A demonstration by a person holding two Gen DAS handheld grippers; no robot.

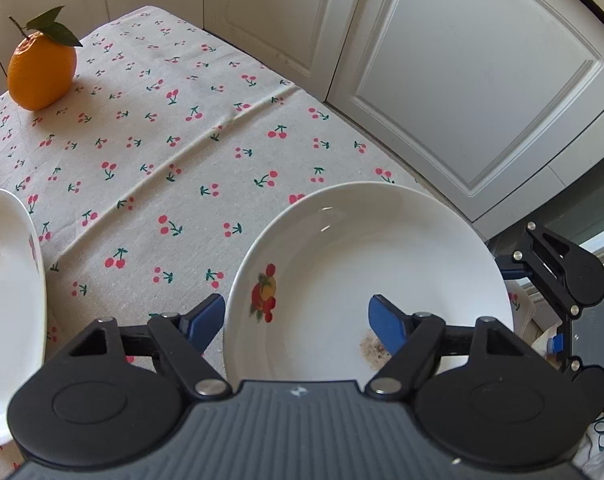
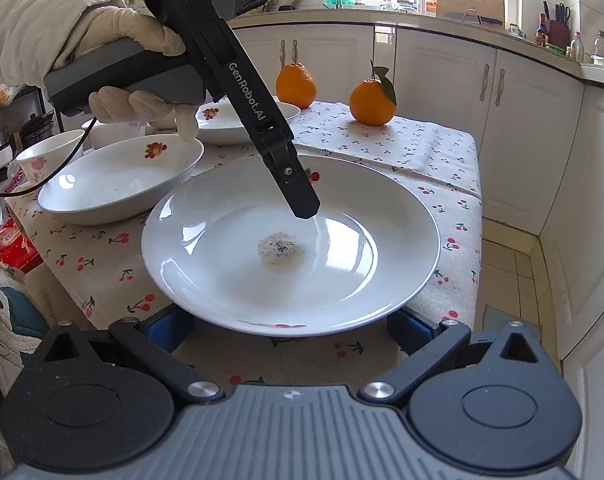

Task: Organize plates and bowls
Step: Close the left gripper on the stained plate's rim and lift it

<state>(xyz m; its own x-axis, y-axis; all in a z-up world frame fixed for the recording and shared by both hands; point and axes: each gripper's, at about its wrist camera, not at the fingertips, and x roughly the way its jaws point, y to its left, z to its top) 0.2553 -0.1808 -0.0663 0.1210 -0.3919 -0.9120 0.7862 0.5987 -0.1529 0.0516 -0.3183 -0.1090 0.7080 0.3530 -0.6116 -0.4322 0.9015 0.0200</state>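
Low in the right wrist frame, the soiled white plate [image 2: 290, 240] sits between the right gripper [image 2: 290, 330]'s wide-spread jaws, ungripped. Above it the left gripper [image 1: 296, 322], marked "GenRobot.AI" and "DAS", hangs wide open. At centre left, two fruit-print dishes [image 2: 120, 184] and a cup [image 2: 50, 160] lie unstacked; sorting looks barely begun.

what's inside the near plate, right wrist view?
The plate holds a dried speckled residue patch at its centre, nothing else. The left gripper hangs over it, hiding part of the far rim.
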